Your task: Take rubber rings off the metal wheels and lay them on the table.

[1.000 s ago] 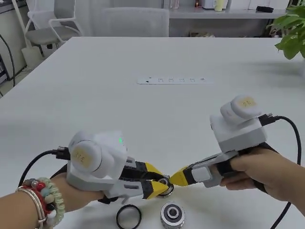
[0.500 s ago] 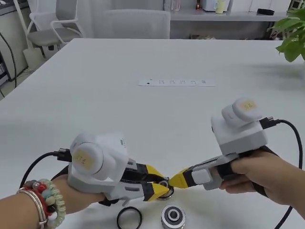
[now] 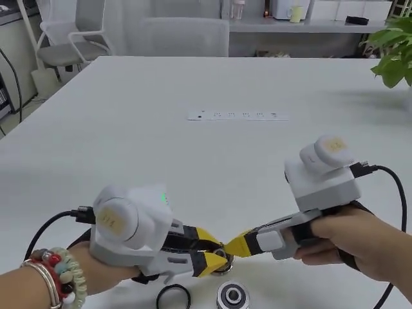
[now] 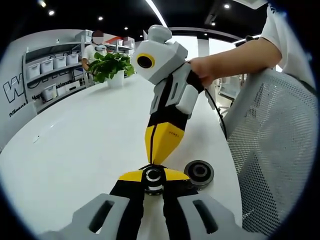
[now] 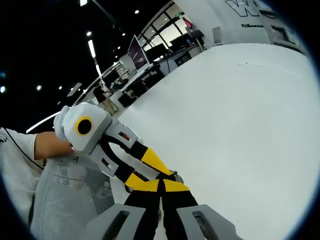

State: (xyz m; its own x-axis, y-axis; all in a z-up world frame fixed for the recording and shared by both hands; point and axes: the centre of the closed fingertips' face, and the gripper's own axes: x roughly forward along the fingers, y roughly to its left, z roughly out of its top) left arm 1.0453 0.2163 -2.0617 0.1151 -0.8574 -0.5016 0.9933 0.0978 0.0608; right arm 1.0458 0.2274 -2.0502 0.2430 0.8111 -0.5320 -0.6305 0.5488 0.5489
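Work stands about halfway, by our reading, at this white desk [image 3: 193, 167]. One loose rubber ring [image 3: 173, 286] lies flat at the bottom edge of the head view, left of centre. Just to its right sits a bare metal wheel [image 3: 232, 297], also flat, with its hub facing up. We take that pair as the finished part.

The second wheel [image 4: 153, 178] is the one in hand. It sits low in the centre of the left gripper view, clamped by its rim between the yellow tips of the left gripper [image 3: 215, 257]. Its round face tilts up toward that gripper's camera, with the hub in plain sight. Being round, it has no long axis to speak of. We cannot tell whether it rests on the desk or hangs just above it.

The right gripper [image 3: 230, 246] reaches in from the right of the head view. Its jaws are pressed together into a point that meets the wheel's rim. Whether that point has rubber nipped in it we cannot tell, since the yellow tips cover the rim.

What we judge is left: work this wheel's ring free and lay it on the desk near the first.

A power strip [image 3: 237, 116] lies mid-frame, well apart from the work, and potted plant [image 3: 391, 48] leaves show at upper right.
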